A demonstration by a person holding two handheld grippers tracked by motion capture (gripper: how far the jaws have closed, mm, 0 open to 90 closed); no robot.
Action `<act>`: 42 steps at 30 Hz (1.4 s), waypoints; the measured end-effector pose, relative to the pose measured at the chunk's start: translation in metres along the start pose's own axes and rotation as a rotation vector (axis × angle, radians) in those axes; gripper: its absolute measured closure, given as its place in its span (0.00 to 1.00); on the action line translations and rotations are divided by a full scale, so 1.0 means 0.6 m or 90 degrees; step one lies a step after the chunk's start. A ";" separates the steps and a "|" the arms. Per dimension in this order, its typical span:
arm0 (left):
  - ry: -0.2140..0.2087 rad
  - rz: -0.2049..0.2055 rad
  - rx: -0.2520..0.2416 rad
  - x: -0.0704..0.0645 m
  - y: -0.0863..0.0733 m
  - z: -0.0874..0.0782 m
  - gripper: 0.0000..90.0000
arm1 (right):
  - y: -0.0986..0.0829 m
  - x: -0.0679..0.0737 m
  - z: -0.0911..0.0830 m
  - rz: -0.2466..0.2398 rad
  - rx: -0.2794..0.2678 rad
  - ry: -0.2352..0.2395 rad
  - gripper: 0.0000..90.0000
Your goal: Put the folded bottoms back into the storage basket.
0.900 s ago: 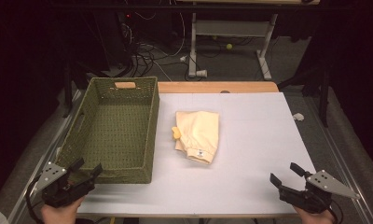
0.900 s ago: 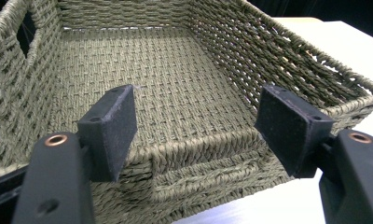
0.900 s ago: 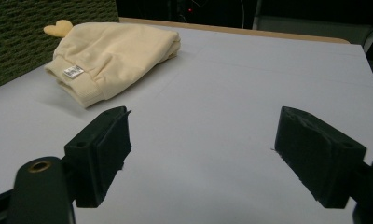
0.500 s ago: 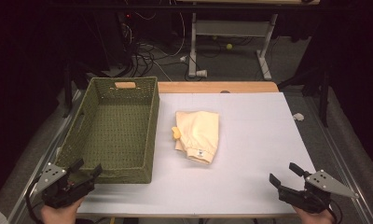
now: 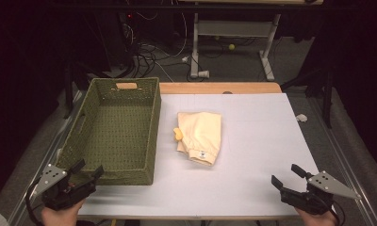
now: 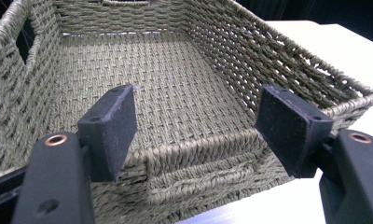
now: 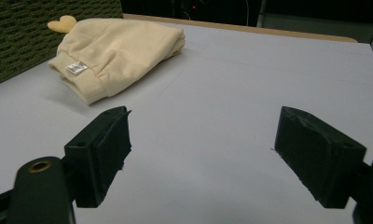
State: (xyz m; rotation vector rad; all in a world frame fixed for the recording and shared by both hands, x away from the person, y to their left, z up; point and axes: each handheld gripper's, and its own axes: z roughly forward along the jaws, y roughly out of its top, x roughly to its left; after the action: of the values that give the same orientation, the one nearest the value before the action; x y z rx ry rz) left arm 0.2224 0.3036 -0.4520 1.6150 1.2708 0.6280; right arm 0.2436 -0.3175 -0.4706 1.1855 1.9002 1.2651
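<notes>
- The cream garment (image 5: 200,136) lies folded in the middle of the frame on the white table (image 5: 252,188), a small label showing at its near cuff and a yellow heart-shaped bit (image 5: 178,134) sticking out on its left side.
- It sits just beside the green woven basket (image 5: 149,141), not touching it as far as I can tell; the basket has nothing in it.
- Nothing is being held at this moment, so I would judge this the very start: the reach for the garment has not begun.
- The right gripper (image 5: 287,181), at the lower right, has its jaws spread wide with nothing between them; its own view looks across bare table toward the garment, which is well apart from it.
- The left gripper (image 5: 88,170), at the lower left, is likewise spread apart, right at the basket's near wall.
- The next move, I reckon, calls for the right gripper to travel up-left to the cuff, close on it, and carry the garment over the basket's rim.
</notes>
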 end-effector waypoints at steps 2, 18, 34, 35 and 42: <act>-0.002 0.000 0.001 -0.001 0.001 0.001 0.30 | 0.000 0.000 0.000 0.000 0.001 0.001 0.21; -0.019 0.012 -0.003 -0.013 0.015 0.014 0.30 | 0.000 0.000 0.002 -0.002 0.003 0.005 0.21; -0.040 0.017 -0.010 -0.026 0.024 0.021 0.30 | 0.000 0.001 0.002 -0.002 0.003 0.007 0.21; -0.041 0.018 -0.010 -0.027 0.025 0.022 0.30 | 0.000 0.001 0.002 -0.002 0.003 0.007 0.21; -0.046 0.026 -0.007 -0.033 0.027 0.026 0.30 | 0.000 0.001 0.002 -0.001 0.004 0.007 0.21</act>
State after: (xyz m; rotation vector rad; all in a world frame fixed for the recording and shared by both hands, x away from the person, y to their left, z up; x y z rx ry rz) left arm 0.2360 0.2798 -0.4408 1.6430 1.1822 0.5961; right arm 0.2443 -0.3167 -0.4713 1.1818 1.9136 1.2681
